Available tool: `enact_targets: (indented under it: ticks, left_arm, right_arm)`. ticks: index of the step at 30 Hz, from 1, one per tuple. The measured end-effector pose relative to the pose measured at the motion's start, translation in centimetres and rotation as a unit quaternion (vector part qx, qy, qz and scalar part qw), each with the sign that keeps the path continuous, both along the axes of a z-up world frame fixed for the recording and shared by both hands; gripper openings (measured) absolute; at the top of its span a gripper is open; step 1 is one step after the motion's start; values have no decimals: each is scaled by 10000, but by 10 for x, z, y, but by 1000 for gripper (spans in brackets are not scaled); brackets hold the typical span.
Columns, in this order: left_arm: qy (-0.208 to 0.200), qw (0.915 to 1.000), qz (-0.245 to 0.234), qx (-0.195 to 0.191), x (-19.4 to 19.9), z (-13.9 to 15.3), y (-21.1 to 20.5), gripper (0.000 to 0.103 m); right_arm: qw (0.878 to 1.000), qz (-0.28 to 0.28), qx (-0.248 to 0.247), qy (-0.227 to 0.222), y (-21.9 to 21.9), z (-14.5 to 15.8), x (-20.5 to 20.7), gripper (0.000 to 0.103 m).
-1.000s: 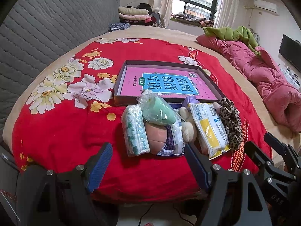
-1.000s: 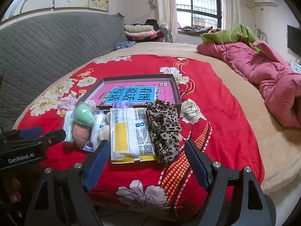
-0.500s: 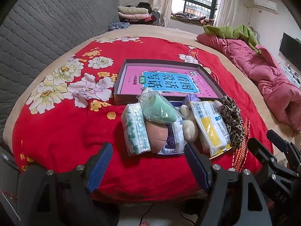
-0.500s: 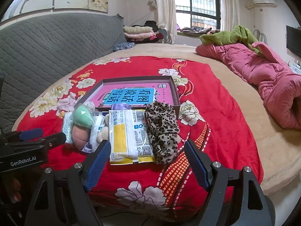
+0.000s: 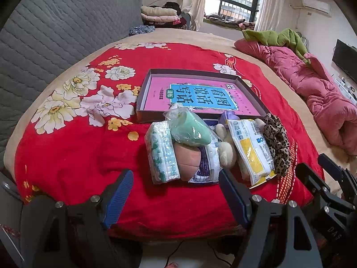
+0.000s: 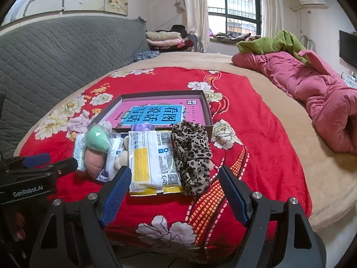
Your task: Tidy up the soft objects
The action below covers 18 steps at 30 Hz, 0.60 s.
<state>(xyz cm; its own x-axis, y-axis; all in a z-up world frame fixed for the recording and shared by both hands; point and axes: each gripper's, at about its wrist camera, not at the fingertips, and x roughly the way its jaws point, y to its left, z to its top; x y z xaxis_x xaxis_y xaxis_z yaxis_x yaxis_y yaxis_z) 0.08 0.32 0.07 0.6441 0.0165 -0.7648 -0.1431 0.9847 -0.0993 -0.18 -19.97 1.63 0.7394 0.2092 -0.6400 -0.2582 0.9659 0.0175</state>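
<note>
Left wrist view: left claw (image 5: 176,192) wide apart and empty, hanging off the near edge of the bed (image 5: 200,44), lined up on the tissue pack (image 5: 161,153) and the bagged green and pink sponges (image 5: 189,138). Right claw (image 6: 173,192) likewise spread, holding nothing, facing the yellow-and-white packet (image 6: 154,162) and the leopard-print scrunchie (image 6: 193,154). All soft items sit in a tight row on the red floral blanket (image 5: 67,151), near its front edge, just in front of the open box (image 5: 142,102) with the pink book inside; a small cream plush toy (image 5: 226,149) is wedged between the sponge bag and the packet. Risks, as I judge them: items overlap and touch, so closing on one may drag or tip a neighbour; the slick sponge bag could slide out of the blue pads (image 5: 118,195); a shove towards the near edge could send something off the bed. Both claws work close together and might collide.
</note>
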Motion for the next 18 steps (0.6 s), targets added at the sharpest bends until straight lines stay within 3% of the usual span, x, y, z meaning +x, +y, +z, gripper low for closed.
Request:
enact_targets:
  ticks: [18]
  left_arm:
    - [18, 10000, 60, -22, 1, -5, 2, 78]
  right_arm:
    - [10000, 61, -15, -12, 3, -2, 1, 81]
